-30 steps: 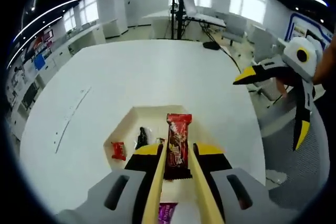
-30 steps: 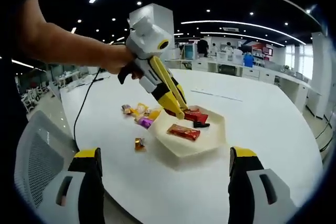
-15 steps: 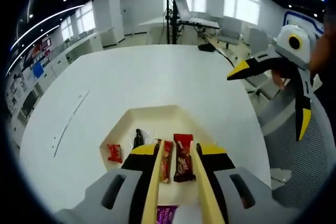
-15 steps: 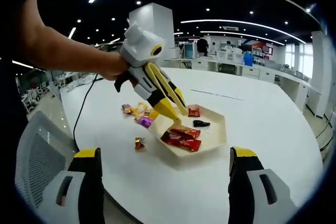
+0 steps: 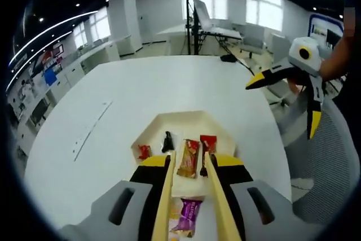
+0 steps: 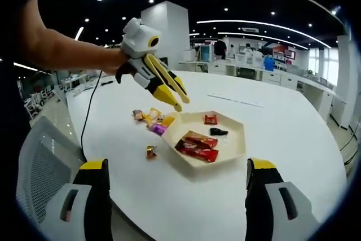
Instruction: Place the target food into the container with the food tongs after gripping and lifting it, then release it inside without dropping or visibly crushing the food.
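On the round white table (image 6: 293, 139) we see a shallow, pale hexagonal tray (image 6: 237, 152) with smooth raised walls, and inside it lie two glossy red-wrapped bars (image 6: 196, 145), a small red packet (image 6: 210, 119) and a small dark piece (image 6: 218, 132). From the right gripper view our left gripper (image 6: 172, 93) hangs above the tray's left rim, clear of it, its long yellow jaws set narrowly apart and holding nothing. In the left gripper view those jaws rise from the bottom, and the two bars (image 5: 196, 157) lie just beyond their tips, in the tray (image 5: 169, 121), with the red packet (image 5: 144, 152) and the dark piece (image 5: 167, 141) farther left. A purple crinkled wrapper (image 5: 188, 215) lies on the table between the jaws, nearer us. Left of the tray a loose heap of yellow, orange and purple sweets (image 6: 151, 120) sits on the table, and one small wrapped sweet (image 6: 151, 152) lies apart, nearer us. Our right gripper (image 6: 177, 201) has its grey, yellow-tipped jaws spread wide and empty; it also shows at the far right of the left gripper view (image 5: 285, 99), held well off the table.
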